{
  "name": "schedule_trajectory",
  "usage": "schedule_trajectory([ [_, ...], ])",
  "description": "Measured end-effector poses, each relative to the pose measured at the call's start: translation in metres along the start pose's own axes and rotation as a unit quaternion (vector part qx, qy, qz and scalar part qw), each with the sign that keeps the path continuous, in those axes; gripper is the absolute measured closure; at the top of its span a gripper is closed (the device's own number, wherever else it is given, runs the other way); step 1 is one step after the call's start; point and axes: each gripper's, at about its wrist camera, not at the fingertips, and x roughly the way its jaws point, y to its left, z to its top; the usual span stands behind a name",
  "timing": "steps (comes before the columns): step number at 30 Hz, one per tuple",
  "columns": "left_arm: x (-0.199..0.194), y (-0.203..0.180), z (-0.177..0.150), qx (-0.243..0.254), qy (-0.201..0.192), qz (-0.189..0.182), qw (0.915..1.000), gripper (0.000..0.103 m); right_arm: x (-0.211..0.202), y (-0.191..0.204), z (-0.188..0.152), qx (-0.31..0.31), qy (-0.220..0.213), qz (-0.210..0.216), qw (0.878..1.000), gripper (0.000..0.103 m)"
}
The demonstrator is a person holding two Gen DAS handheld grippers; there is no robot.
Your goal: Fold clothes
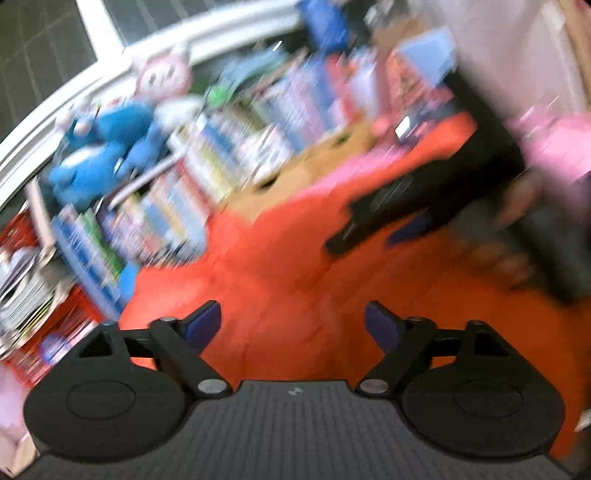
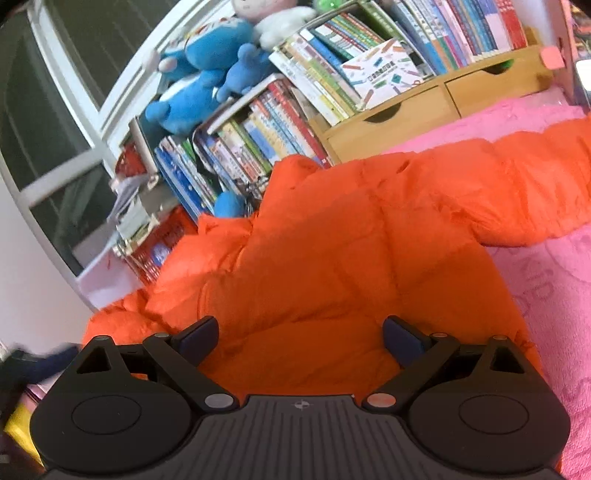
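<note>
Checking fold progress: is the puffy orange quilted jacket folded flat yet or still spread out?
Still spread, not neatly folded: the puffy orange quilted jacket lies rumpled across the pink fuzzy blanket, one sleeve stretched sideways towards the right.

A: Blue plush toys (image 2: 201, 86) piled up top left, leaning on the white window frame (image 2: 79, 122). Dark panes behind.

B: Pale pink-and-white plush (image 2: 275, 20) just above them, partly cut off at the top edge.

A: Rows of books (image 2: 373, 55) packed and tilted, spines outward. One white booklet with coloured pencils on its cover (image 2: 384, 72) propped in front.

B: Wooden drawer unit (image 2: 417, 110) beneath the books, two drawers with scooped handles.

A: Pink textured cover (image 2: 554, 295) spread over the surface on the right.

B: From the left wrist view, all smeared: same blue plush (image 1: 101, 147), same books (image 1: 229, 147), detail unreadable.
</note>
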Motion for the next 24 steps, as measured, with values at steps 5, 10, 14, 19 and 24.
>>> schedule_trajectory([
  [5, 0.010, 0.023, -0.011, -0.035, 0.014, 0.067, 0.9970, 0.076, -0.001, -0.002, 0.000, 0.006, -0.005, 0.002, 1.000, 0.010],
  [10, -0.015, 0.093, -0.014, -0.053, -0.003, 0.190, 0.9803, 0.087, -0.002, -0.002, 0.000, 0.009, -0.008, 0.000, 1.000, 0.014],
  [14, -0.039, 0.184, -0.018, -0.098, 0.004, 0.288, 0.9525, 0.088, 0.002, 0.006, 0.000, -0.011, -0.001, -0.025, 1.000, 0.016],
  [19, -0.061, 0.308, -0.042, -0.166, -0.016, 0.427, 0.8886, 0.088, 0.011, 0.022, -0.002, -0.052, 0.018, -0.065, 0.996, 0.016],
  [24, -0.069, 0.403, -0.089, -0.288, -0.017, 0.470, 0.8344, 0.093, 0.020, 0.079, 0.000, -0.199, 0.024, -0.126, 0.972, 0.016],
])
